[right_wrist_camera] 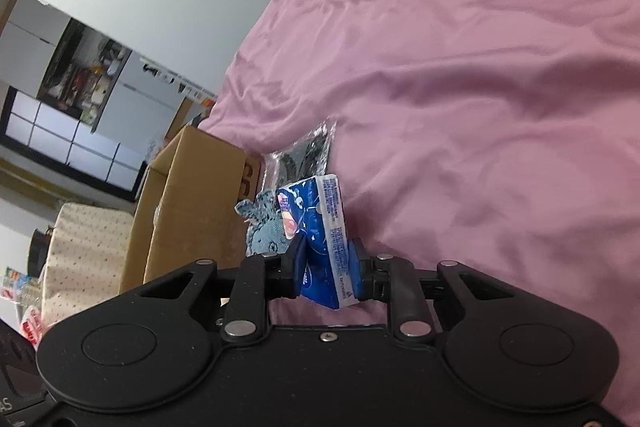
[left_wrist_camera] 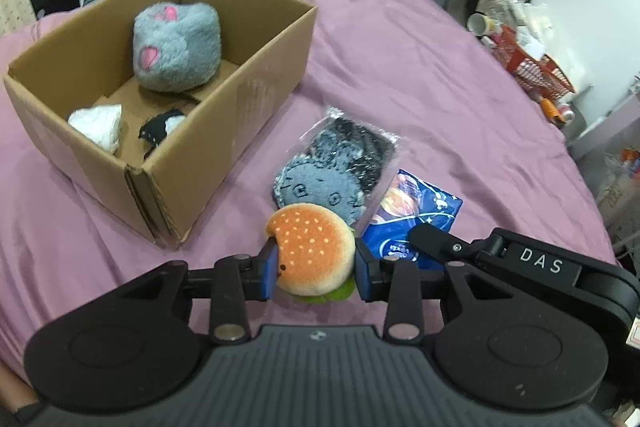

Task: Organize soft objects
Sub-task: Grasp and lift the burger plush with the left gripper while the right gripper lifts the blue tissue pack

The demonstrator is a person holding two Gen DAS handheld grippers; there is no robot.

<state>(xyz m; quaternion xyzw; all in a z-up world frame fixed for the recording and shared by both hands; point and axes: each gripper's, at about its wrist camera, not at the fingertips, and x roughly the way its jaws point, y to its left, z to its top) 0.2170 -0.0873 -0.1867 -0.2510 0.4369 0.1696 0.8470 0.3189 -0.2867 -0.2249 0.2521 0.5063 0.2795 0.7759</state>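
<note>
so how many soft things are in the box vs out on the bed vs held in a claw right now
In the cardboard box: 3 (grey plush, white bundle, black-and-white item)
On the bedsheet: 1 (bagged grey plush)
Held in a claw: 2 (burger plush, blue tissue pack)
Total: 6

Both grippers: left gripper [left_wrist_camera: 316,273], right gripper [right_wrist_camera: 327,277], matte black bodies, blue pads, silver screws; "DAS" lettering lower right.
</note>
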